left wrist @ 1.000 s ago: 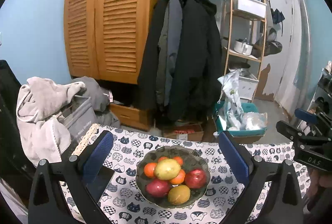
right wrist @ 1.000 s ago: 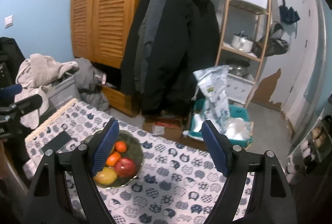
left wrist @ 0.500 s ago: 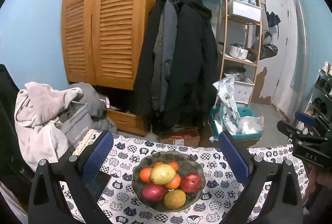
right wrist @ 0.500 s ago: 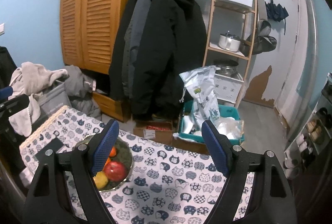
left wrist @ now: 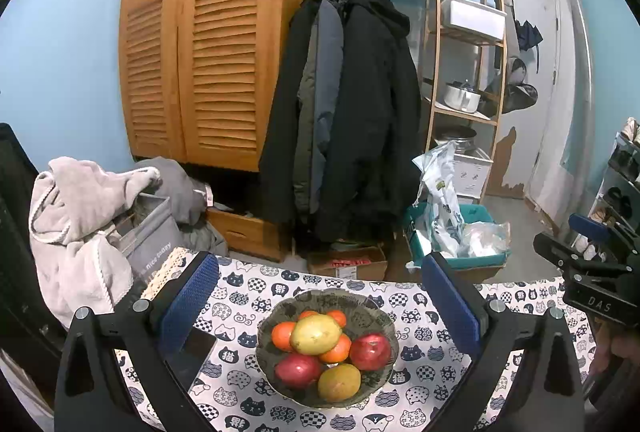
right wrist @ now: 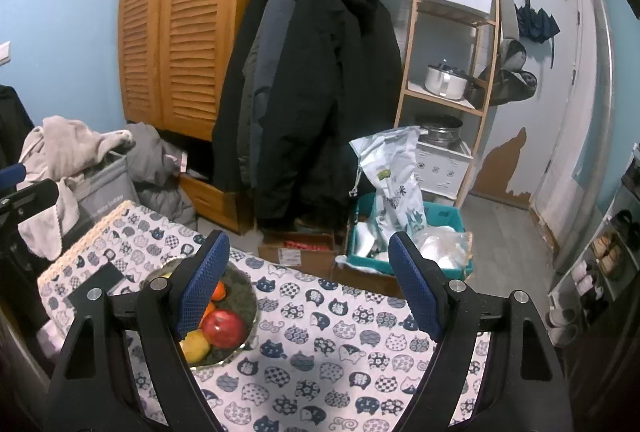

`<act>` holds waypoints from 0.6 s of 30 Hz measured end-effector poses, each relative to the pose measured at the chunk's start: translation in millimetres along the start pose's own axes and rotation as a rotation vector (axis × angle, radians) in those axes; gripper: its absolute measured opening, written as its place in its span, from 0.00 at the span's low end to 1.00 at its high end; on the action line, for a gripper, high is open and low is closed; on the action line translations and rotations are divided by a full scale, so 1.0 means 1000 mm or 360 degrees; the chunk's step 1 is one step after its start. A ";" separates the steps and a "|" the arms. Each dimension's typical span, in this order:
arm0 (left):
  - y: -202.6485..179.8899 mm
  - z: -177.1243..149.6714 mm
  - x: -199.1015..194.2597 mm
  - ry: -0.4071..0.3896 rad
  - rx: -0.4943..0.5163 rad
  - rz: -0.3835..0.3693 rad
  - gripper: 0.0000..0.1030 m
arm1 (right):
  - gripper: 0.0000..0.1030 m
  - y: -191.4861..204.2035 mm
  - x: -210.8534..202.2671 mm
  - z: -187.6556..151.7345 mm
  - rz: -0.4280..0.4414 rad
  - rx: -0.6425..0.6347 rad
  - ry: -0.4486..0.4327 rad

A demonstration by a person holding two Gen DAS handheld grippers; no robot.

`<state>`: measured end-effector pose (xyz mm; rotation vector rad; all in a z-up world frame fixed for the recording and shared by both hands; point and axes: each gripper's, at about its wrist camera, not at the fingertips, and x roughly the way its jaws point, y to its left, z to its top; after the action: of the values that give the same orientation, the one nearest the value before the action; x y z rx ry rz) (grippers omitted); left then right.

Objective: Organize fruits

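The bench (left wrist: 416, 316), under a cat-print cloth, carries a dark bowl (left wrist: 380, 320) near its middle, closer to the left edge in the right wrist view. Fruit is heaped in it: a yellow-green fruit (left wrist: 315, 334) sits on top of oranges (left wrist: 282, 335) and red apples (left wrist: 370, 351). The left gripper (left wrist: 320, 306) hangs above the bowl, the right gripper (right wrist: 308, 282) beside it over bare cloth; both jaws gape wide, holding nothing. Pulling a lower fruit could topple the heap and send round pieces rolling off the bench.

A louvred wooden wardrobe (left wrist: 200, 44) stands against the blue wall (left wrist: 68, 44) (dark coats (left wrist: 352, 112) hang beside it).
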<state>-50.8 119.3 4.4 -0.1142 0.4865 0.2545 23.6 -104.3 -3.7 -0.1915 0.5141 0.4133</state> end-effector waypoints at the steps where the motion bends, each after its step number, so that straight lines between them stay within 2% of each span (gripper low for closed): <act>1: 0.000 0.000 0.000 -0.0001 0.0000 -0.0001 0.99 | 0.78 0.000 0.000 0.000 0.0000 -0.0002 0.0000; 18: 0.002 0.002 -0.001 -0.0018 0.0014 0.0007 0.99 | 0.78 0.001 0.000 0.001 -0.0001 -0.0001 0.0001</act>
<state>-51.5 121.5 6.4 -0.1030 0.4767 0.2569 23.3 -103.3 -3.2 -0.1924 0.5144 0.4128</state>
